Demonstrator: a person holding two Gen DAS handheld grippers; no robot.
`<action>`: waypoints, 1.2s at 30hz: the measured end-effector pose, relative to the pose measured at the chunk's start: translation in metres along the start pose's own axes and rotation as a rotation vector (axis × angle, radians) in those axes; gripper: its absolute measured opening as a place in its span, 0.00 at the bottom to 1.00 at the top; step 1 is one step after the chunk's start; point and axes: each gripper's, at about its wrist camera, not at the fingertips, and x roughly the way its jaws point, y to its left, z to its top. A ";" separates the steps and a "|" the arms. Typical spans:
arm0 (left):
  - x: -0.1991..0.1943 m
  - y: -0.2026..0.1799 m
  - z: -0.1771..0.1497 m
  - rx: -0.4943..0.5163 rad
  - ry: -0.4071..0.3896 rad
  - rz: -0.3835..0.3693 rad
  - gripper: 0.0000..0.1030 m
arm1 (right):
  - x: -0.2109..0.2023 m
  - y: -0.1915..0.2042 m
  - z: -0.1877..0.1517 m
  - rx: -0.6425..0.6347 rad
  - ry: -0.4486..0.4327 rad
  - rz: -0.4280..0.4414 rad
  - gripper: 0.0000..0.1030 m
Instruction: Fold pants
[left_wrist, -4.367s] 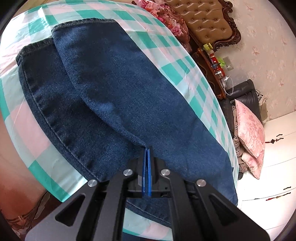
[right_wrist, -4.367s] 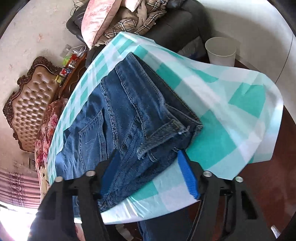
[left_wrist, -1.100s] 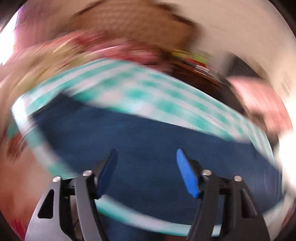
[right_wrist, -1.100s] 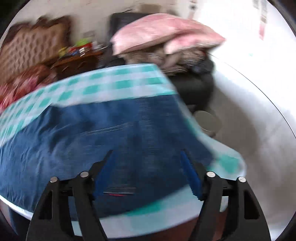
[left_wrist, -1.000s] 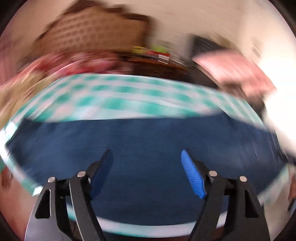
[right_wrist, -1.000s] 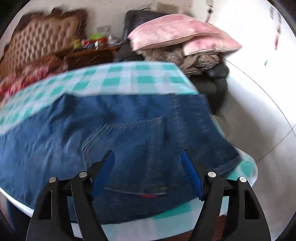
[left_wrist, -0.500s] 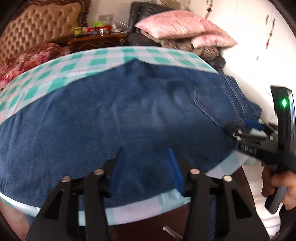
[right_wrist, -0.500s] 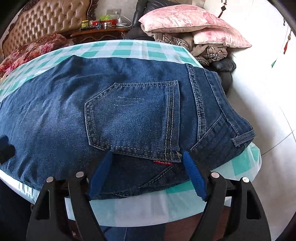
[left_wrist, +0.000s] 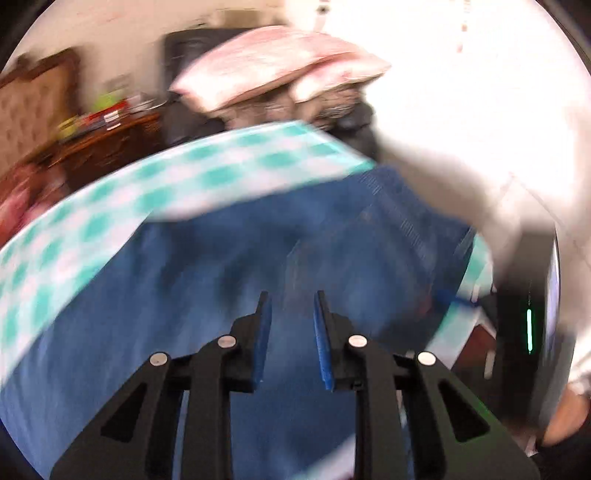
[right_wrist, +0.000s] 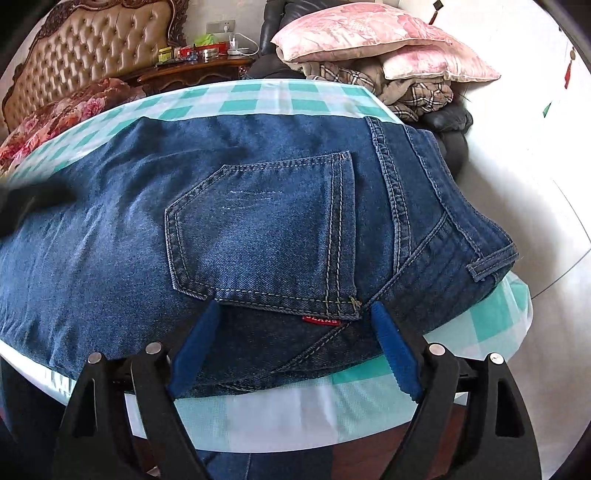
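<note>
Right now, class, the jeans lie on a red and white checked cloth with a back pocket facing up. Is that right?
Not quite. The cloth under the jeans is teal and white checked, not red and white, as the right wrist view shows. The back pocket does face up.

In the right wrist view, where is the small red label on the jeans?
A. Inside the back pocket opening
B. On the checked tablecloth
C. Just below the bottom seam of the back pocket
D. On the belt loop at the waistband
C: the red label sits just under the lower seam of the back pocket of the jeans.
</note>
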 end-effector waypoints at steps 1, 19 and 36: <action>0.016 -0.001 0.015 0.019 0.012 -0.041 0.22 | 0.000 -0.001 0.000 0.005 0.002 0.004 0.79; 0.155 -0.030 0.116 -0.011 0.129 -0.164 0.21 | -0.001 -0.004 0.001 0.026 0.014 0.038 0.80; 0.173 -0.056 0.115 0.121 0.136 -0.126 0.65 | -0.039 -0.055 0.028 0.133 -0.089 -0.030 0.80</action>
